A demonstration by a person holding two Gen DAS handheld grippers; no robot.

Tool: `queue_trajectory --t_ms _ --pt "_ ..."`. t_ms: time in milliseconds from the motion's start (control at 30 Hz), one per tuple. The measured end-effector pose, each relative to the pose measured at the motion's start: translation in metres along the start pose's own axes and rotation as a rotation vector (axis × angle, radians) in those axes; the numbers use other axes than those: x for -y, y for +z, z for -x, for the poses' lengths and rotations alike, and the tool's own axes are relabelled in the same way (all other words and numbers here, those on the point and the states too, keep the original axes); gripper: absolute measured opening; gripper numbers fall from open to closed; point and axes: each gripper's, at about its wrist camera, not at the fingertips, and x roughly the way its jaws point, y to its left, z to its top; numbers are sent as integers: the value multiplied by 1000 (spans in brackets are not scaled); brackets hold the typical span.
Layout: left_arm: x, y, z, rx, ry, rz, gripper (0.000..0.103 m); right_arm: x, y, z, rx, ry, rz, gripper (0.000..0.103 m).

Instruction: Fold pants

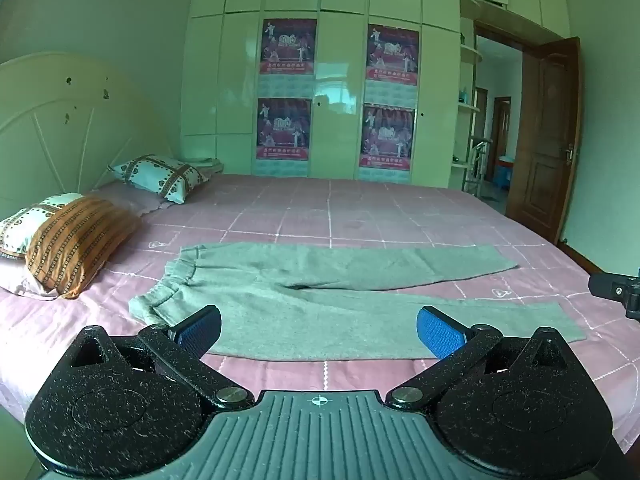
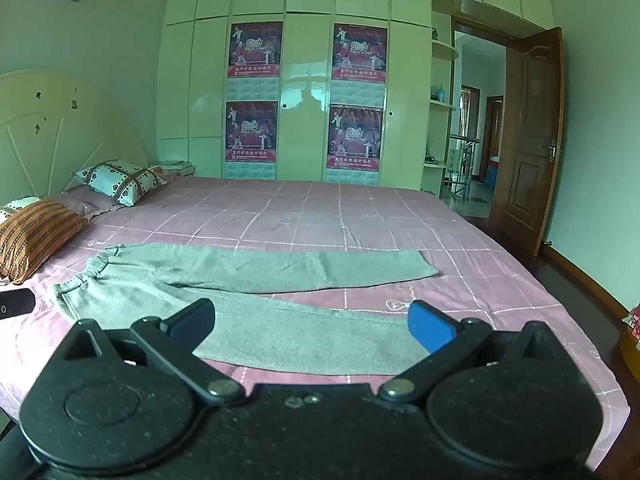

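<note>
Grey pants (image 1: 320,292) lie flat on the pink checked bedspread (image 1: 320,208), waistband at the left, both legs stretched to the right and spread apart. My left gripper (image 1: 319,330) hovers open near the bed's front edge, over the near leg, its blue pads (image 1: 438,332) holding nothing. In the right wrist view the same pants (image 2: 248,280) lie ahead, and my right gripper (image 2: 311,326) is open above the near leg's cuff end, empty. The right gripper's black body (image 1: 618,290) shows at the right edge of the left wrist view.
Pillows (image 1: 80,236) are stacked at the headboard (image 1: 60,120) on the left. A white wardrobe (image 1: 320,80) with posters stands behind the bed. A brown door (image 1: 544,140) is ajar at the right. The bed's right edge drops to a dark floor (image 2: 580,288).
</note>
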Motion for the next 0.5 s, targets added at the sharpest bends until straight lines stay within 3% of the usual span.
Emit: queue_trajectory --t_ms 500 --pt "-1 0 3 2 -17 9 103 0 0 -2 -5 5 -10 97"
